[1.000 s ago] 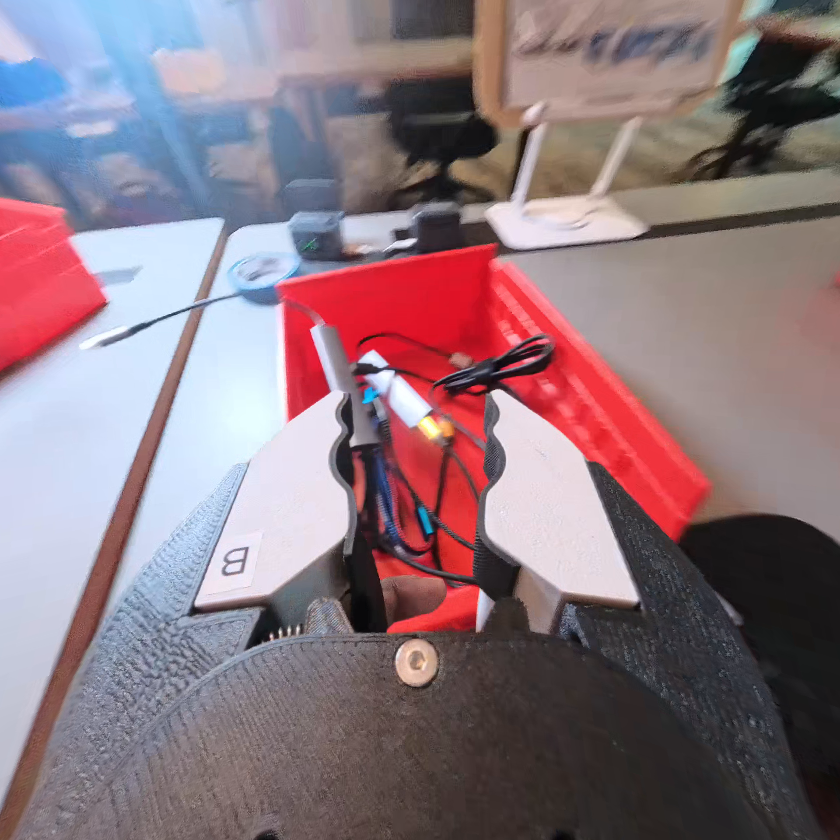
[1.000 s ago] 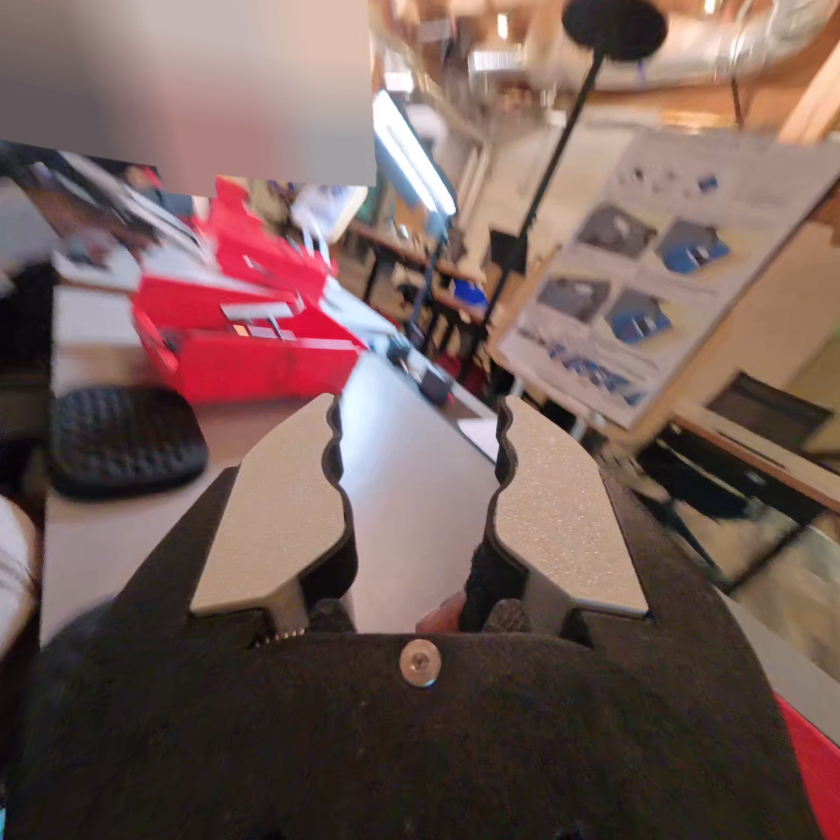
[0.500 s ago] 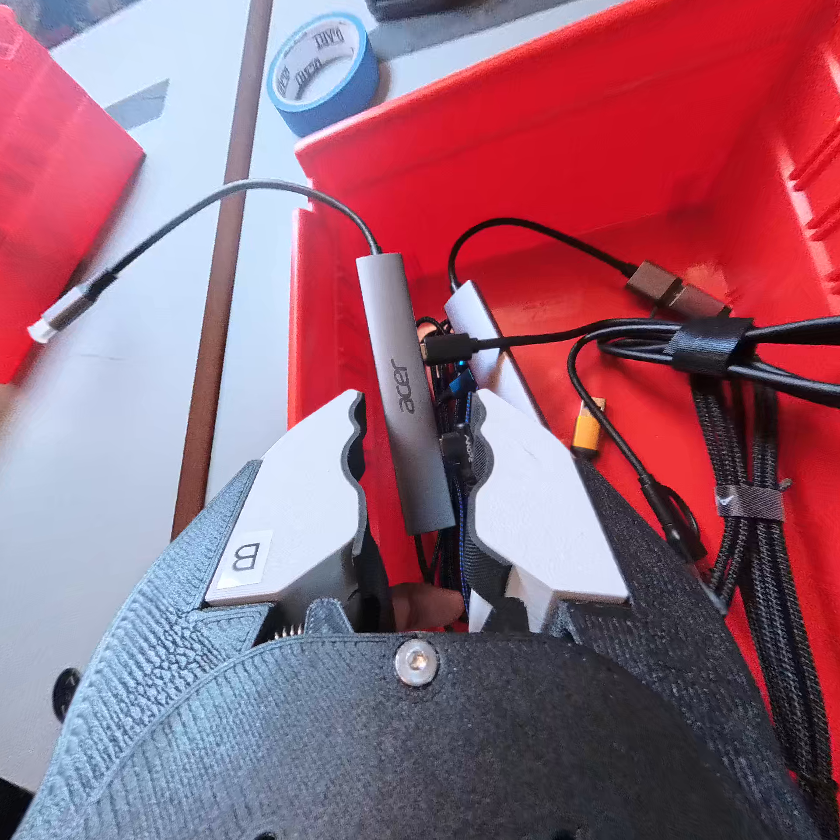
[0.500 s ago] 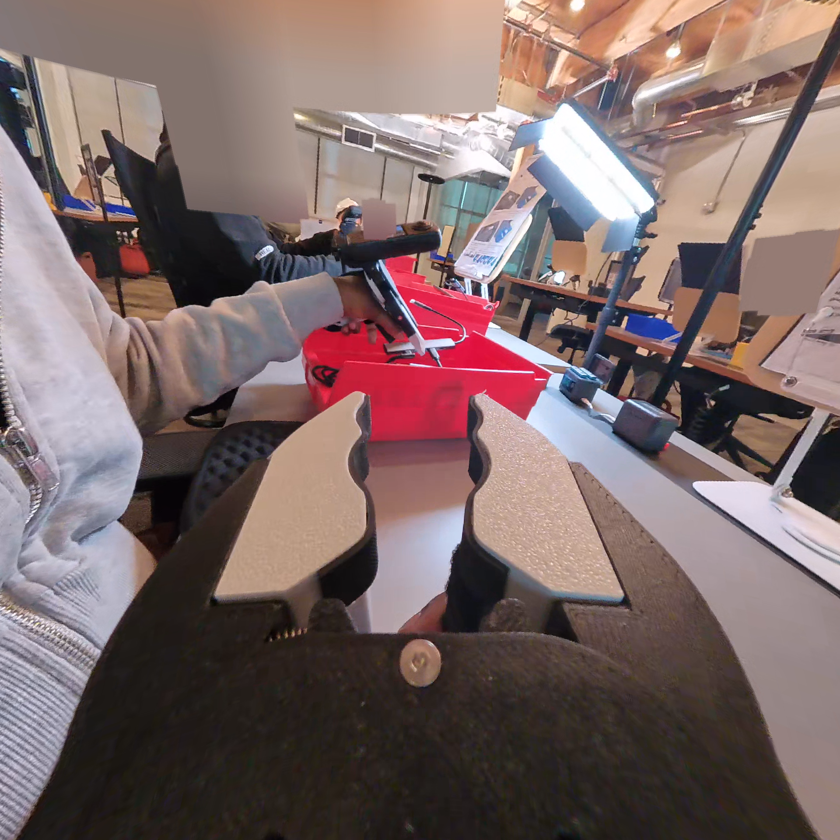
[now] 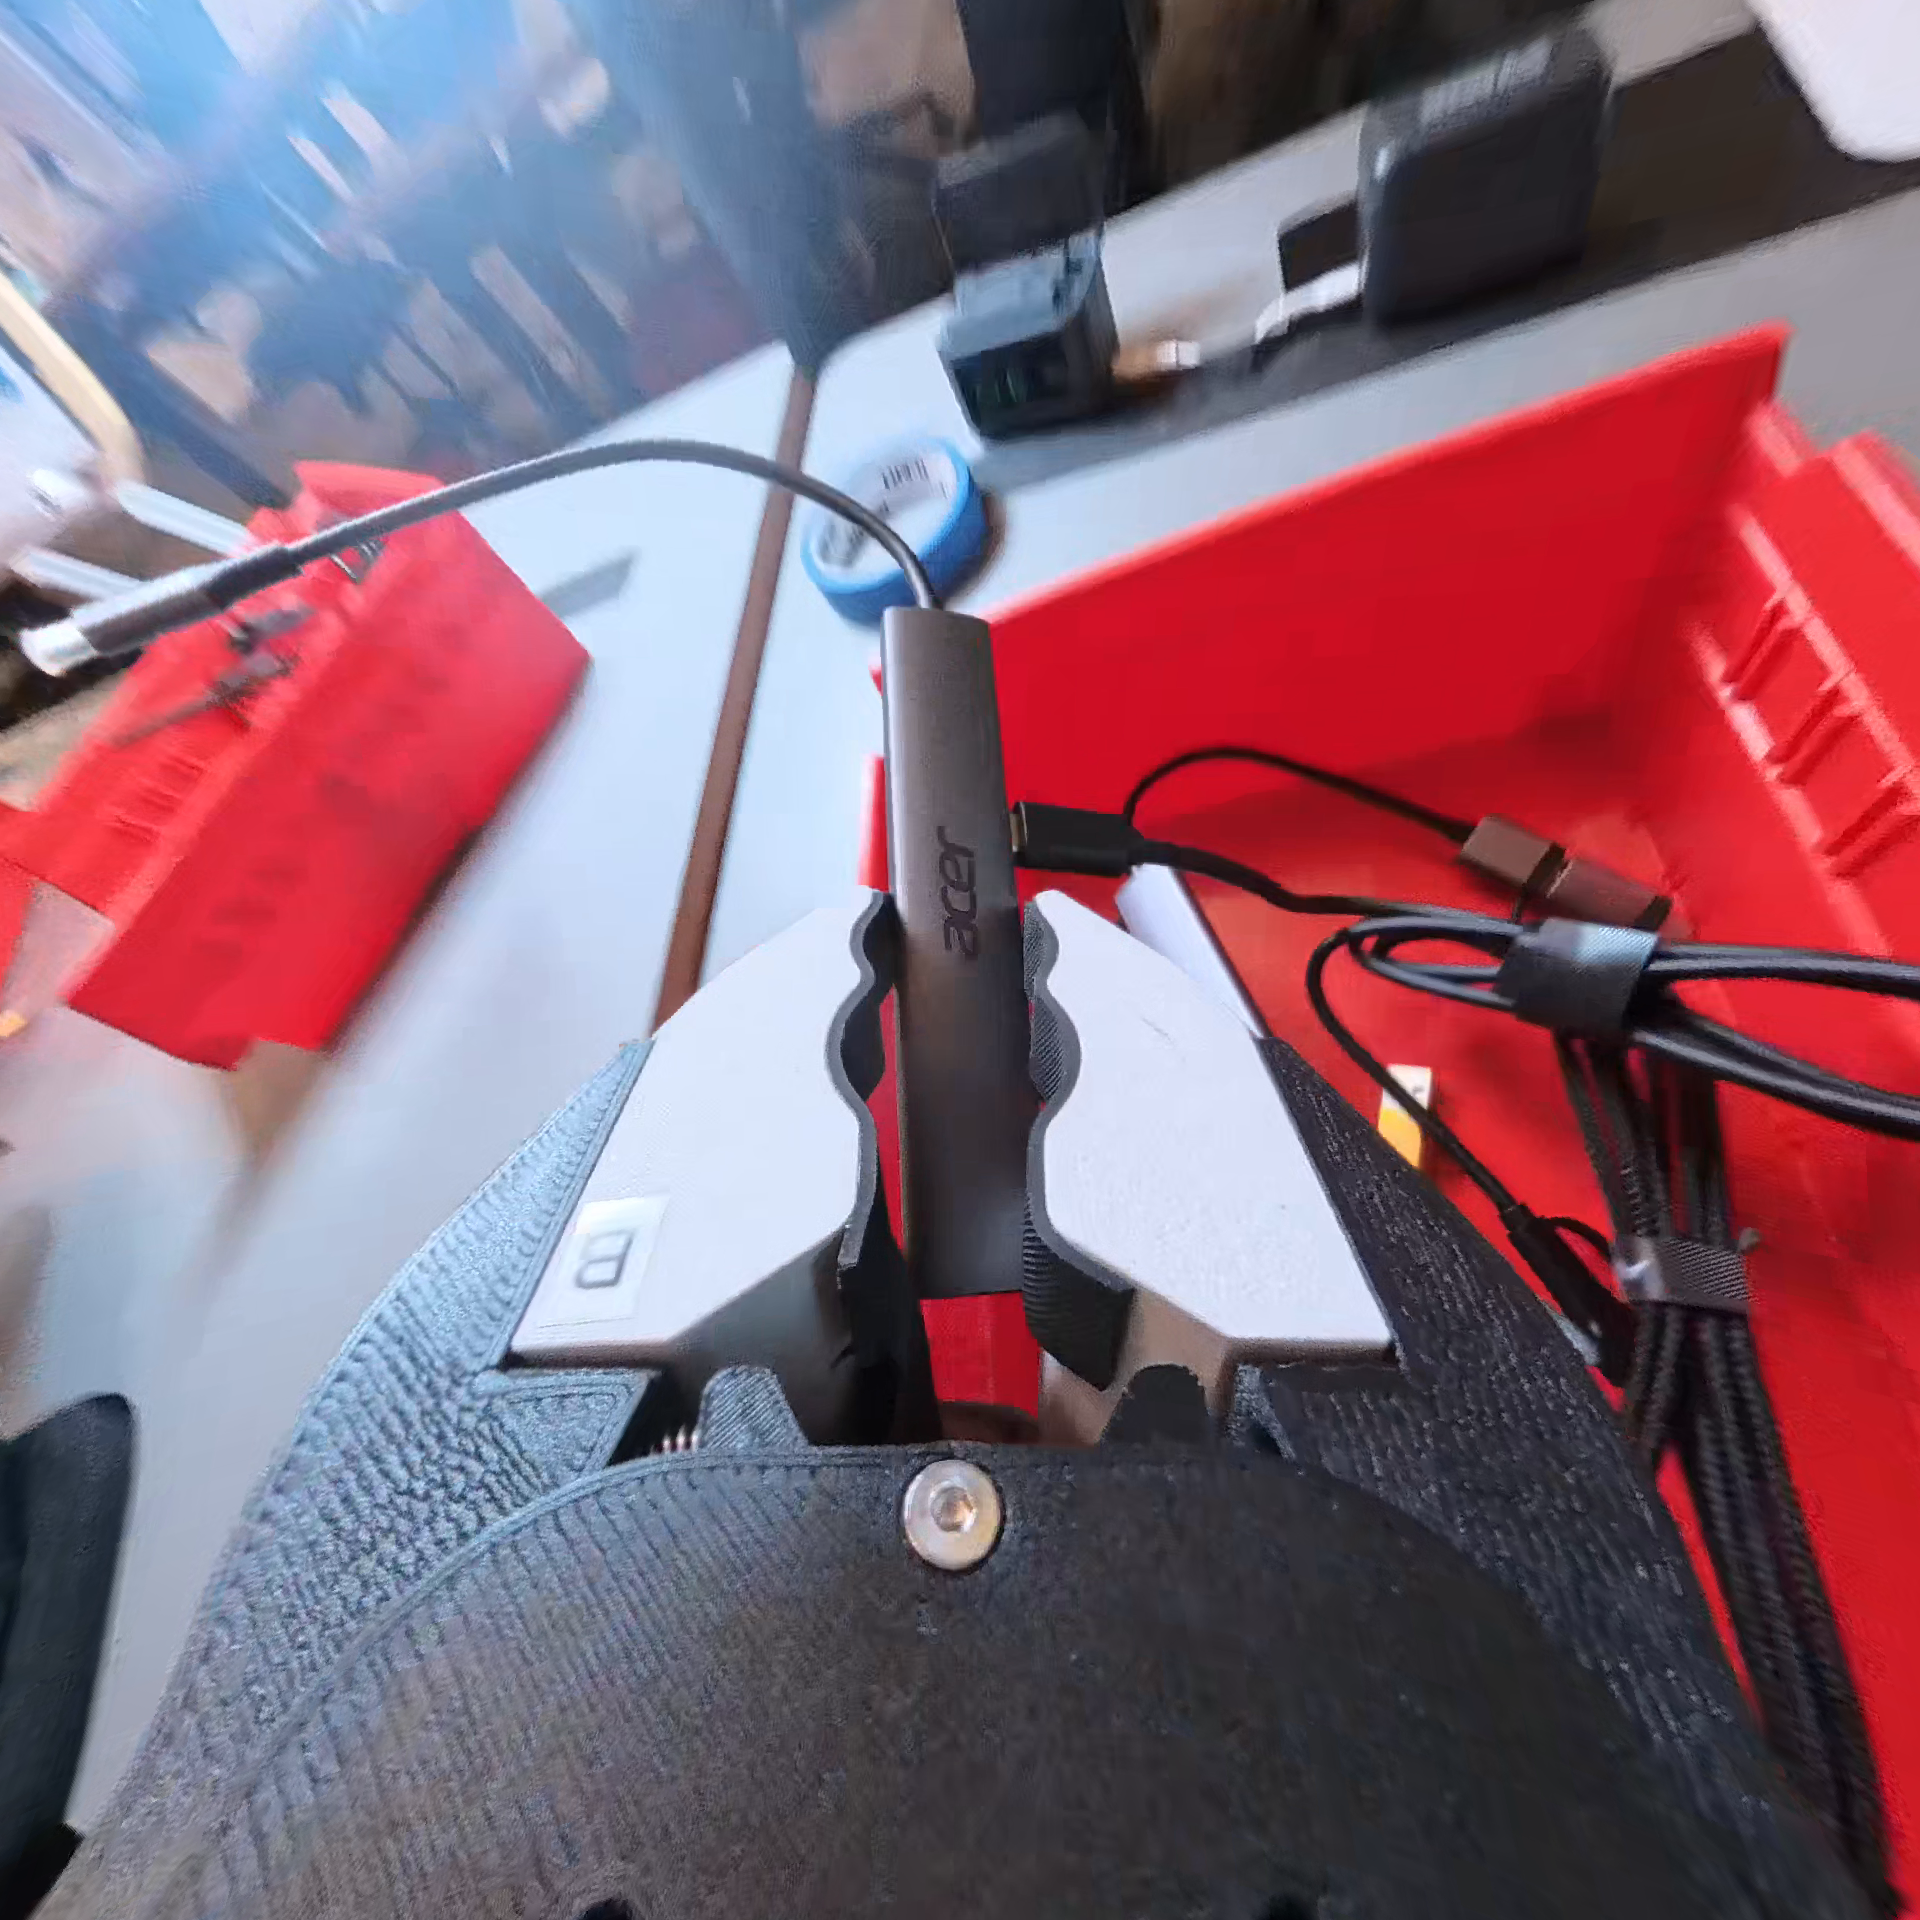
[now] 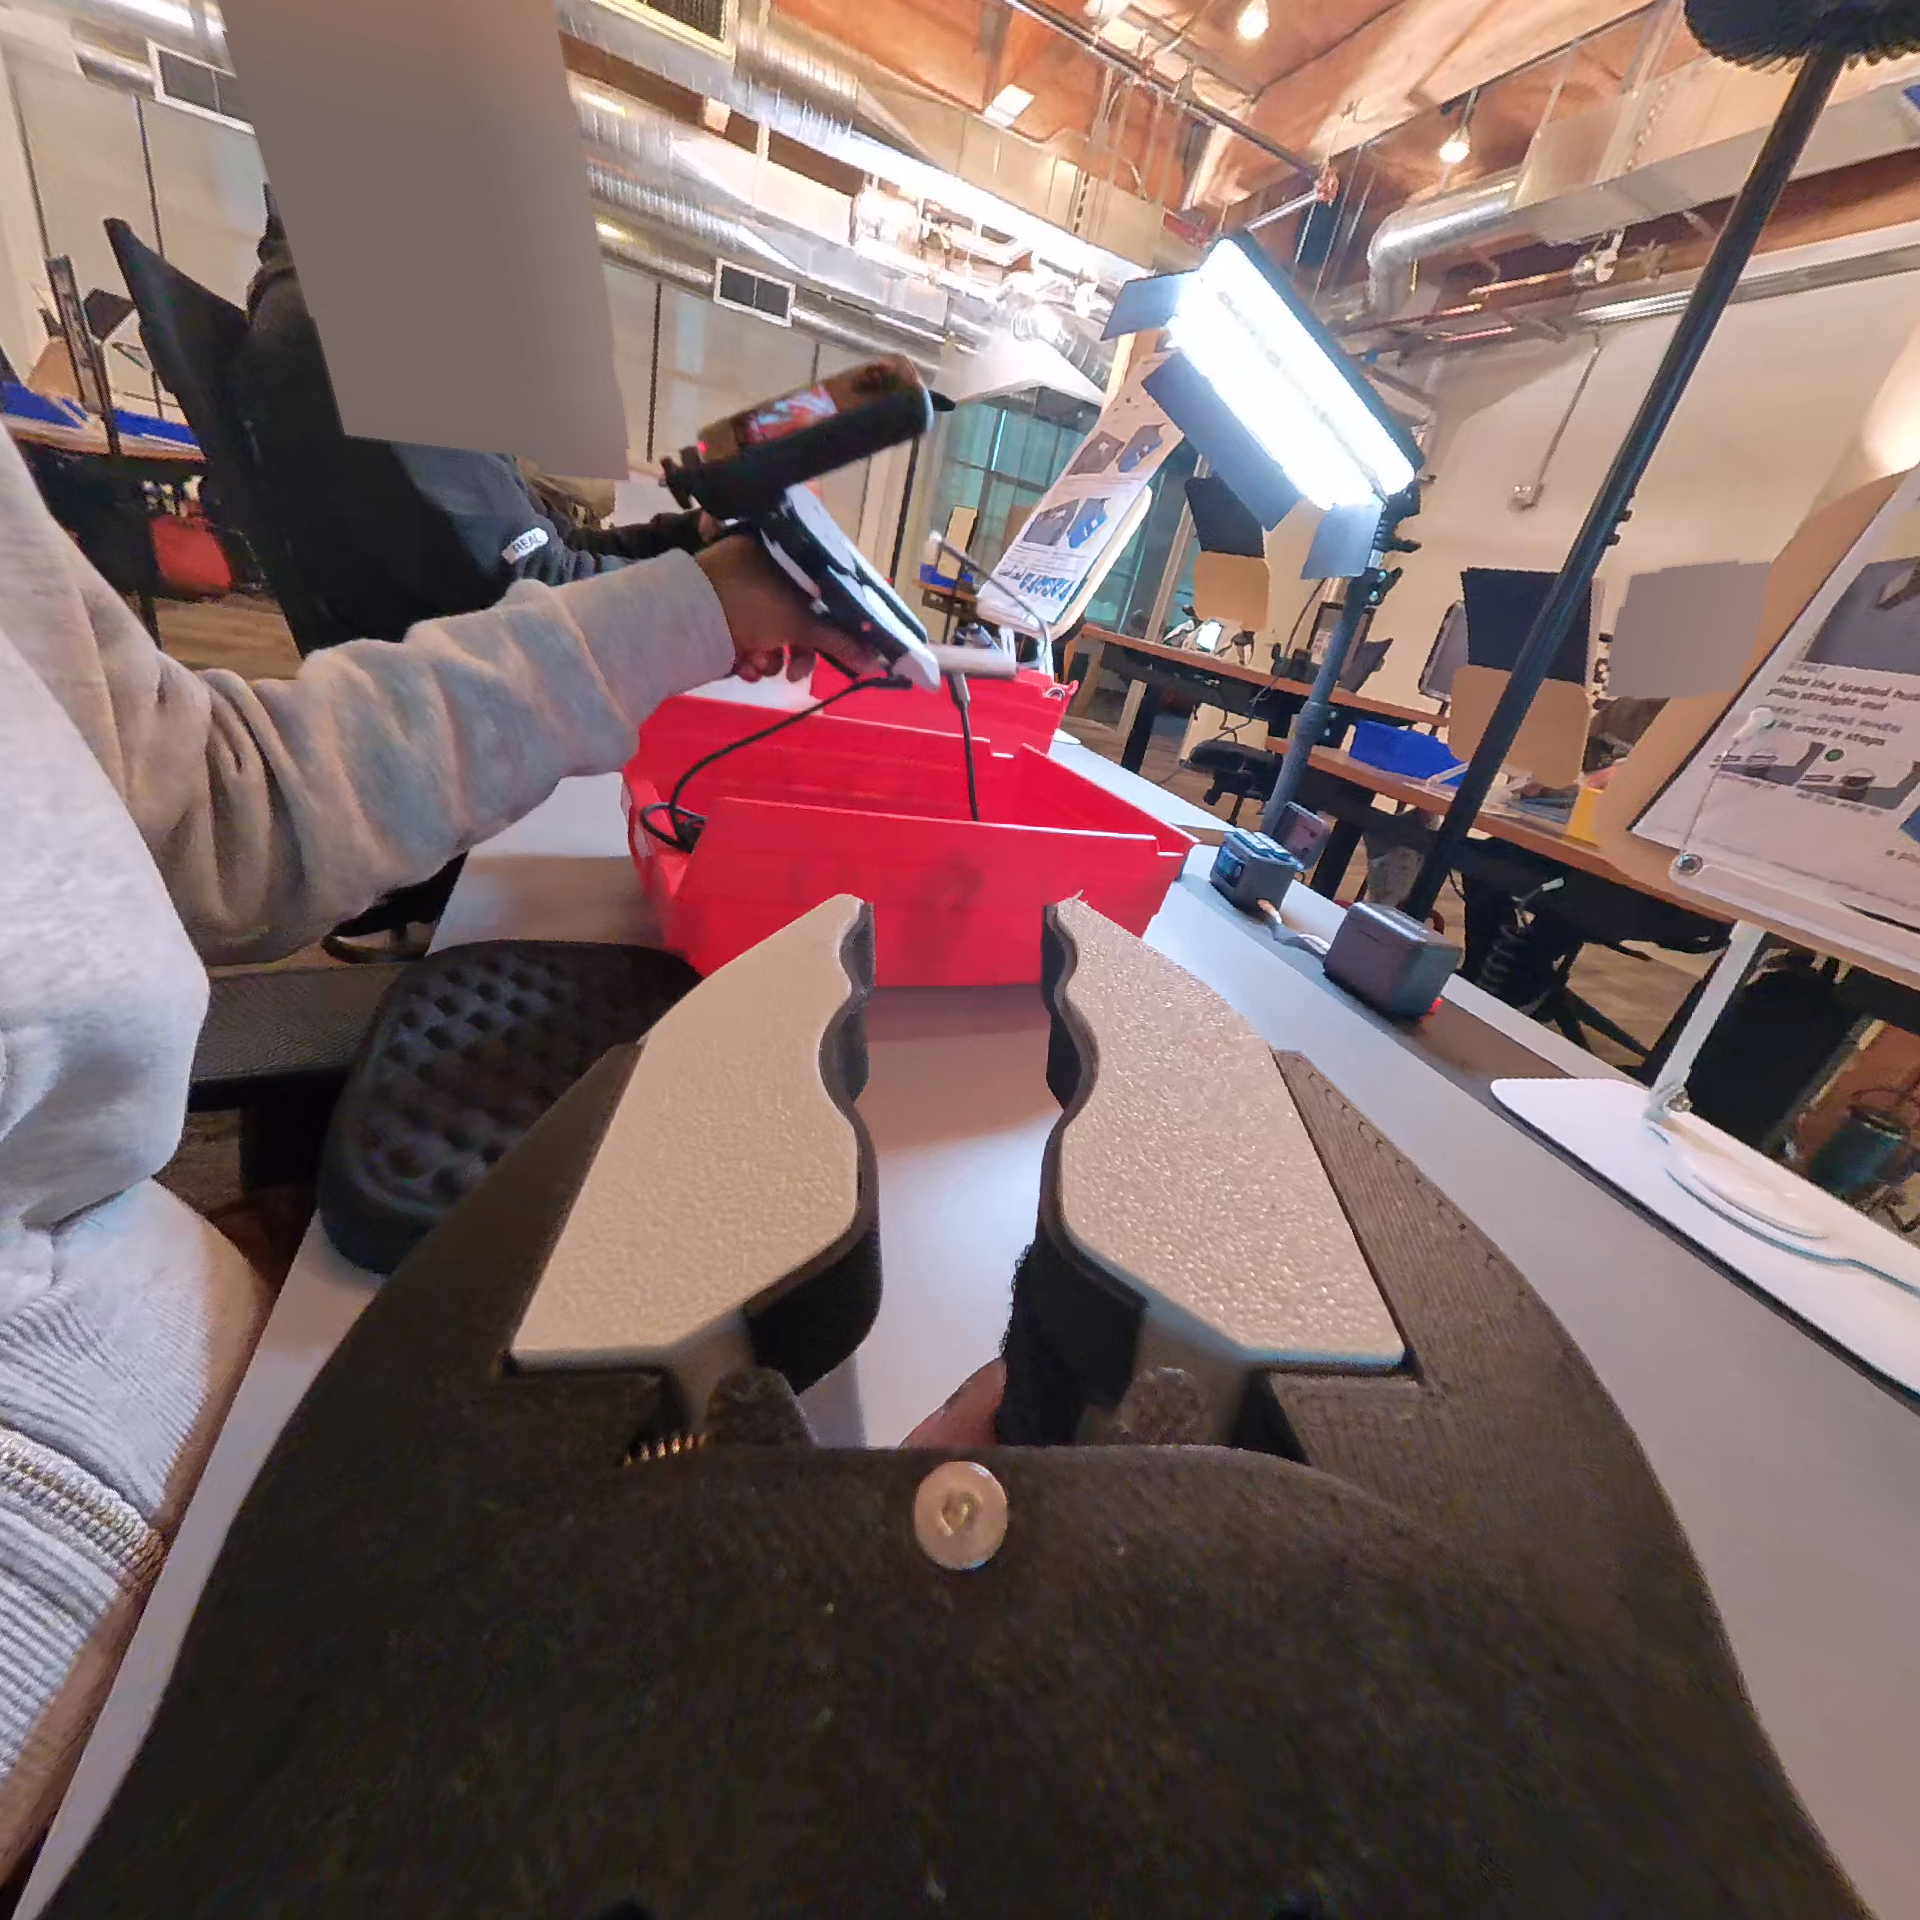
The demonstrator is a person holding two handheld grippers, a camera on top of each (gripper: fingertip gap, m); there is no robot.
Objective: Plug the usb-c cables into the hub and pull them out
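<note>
In the left wrist view, the left gripper (image 5: 956, 925) is clenched on the grey USB hub (image 5: 951, 914), which is lifted over the red bin (image 5: 1455, 582) — a black USB-C cable (image 5: 1070, 840) is plugged in its side. The right wrist view shows the right gripper (image 6: 951, 925) empty and half open above the grey table (image 6: 1621, 1403) — the bin stands farther away.

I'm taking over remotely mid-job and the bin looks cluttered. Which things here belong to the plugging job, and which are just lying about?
Job:
- grey hub, clamped in the left gripper
- black usb-c cable, plug at the hub's side
- right gripper, open and empty
- red bin

Lying about:
- blue tape roll
- black charger blocks
- bundled black cables
- second red bin
</note>
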